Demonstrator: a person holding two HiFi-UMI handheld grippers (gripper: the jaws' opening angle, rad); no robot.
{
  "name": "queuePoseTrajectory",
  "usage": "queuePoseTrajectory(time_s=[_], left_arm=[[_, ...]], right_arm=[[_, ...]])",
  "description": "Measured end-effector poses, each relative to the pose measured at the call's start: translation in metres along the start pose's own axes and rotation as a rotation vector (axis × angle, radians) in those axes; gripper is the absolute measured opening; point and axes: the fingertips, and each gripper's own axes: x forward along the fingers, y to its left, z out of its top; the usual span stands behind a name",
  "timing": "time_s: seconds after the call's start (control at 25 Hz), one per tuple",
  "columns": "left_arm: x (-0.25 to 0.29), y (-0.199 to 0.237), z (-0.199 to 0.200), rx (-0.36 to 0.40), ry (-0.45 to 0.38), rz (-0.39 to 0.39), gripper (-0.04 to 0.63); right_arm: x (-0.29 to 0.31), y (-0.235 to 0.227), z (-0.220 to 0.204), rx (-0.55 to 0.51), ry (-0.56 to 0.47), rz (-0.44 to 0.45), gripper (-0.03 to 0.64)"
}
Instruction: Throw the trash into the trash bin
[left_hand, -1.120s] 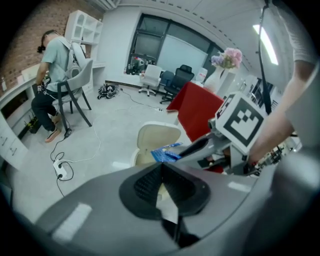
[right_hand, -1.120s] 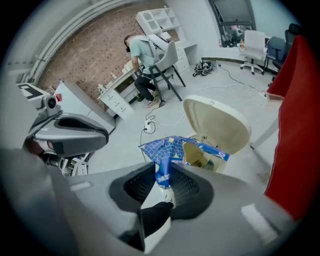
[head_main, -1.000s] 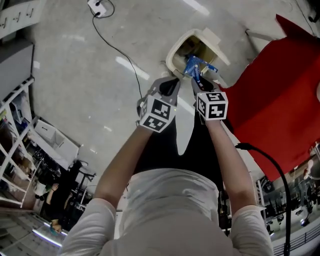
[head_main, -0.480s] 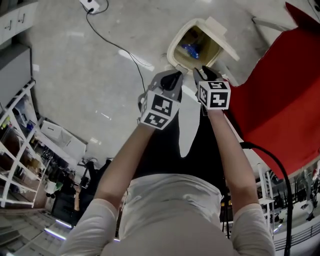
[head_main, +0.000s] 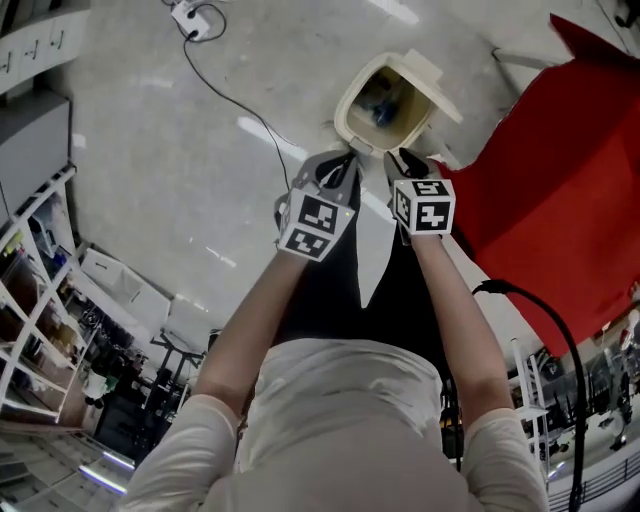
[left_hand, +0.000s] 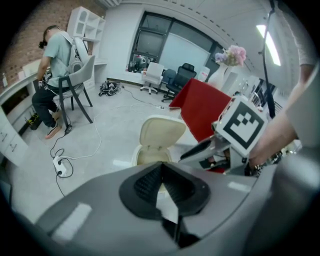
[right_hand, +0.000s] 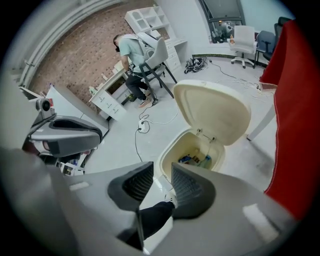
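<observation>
Trash (head_main: 381, 112), a blue wrapper among other scraps, lies at the bottom of the trash bin (head_main: 346, 104). The lid (head_main: 432, 78) stands flipped up on the bin's two o'clock side in our head view. We hold both tongs just short of the rim, at the bin's six o'clock. Our left gripper (head_main: 346, 160) has its jaws pressed together at the tips, with nothing in them. Our right gripper (head_main: 399, 157) has its jaws a little apart, and they have just been closing. Nothing sits between them; only our trouser leg (right_hand: 152, 216) shows through the gap. At three o'clock of the bin we see a red cloth (head_main: 560, 200), and at nine o'clock a black cable (head_main: 232, 97) trails across the floor (head_main: 150, 150).
</observation>
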Motion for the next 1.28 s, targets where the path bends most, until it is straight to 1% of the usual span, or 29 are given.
queuePoseTrajectory(time_s=[0.12,0.28,0.52,0.72,0.84,1.12,1.28], left_arm=[[-0.016,-0.006,0.013,0.016,-0.012,0.007,0.005],[-0.033,-0.015,0.025,0.018,-0.023,0.023,0.005],[-0.065,-0.037,0.053,0.048,-0.052,0.005,0.005],[-0.088,-0.051,0.066,0.04,-0.056,-0.001,0.005],[-0.106,-0.061,0.076,0.04,-0.06,-0.003,0.005],[-0.136,-0.084,0.093,0.072,-0.074,-0.018,0.005],[-0.152,-0.097,0.101,0.093,-0.075,-0.035,0.005]], right_arm=[[-0.02,0.011,0.006,-0.022,-0.021,0.009,0.087],[-0.046,0.02,0.016,-0.053,-0.057,0.019,0.06],[-0.092,0.029,0.028,-0.071,-0.107,0.011,0.032],[-0.131,0.036,0.034,-0.1,-0.132,0.018,0.005],[-0.156,0.044,0.038,-0.125,-0.147,0.025,0.003],[-0.202,0.06,0.044,-0.197,-0.191,0.037,0.003],[-0.23,0.065,0.048,-0.207,-0.219,0.038,0.003]])
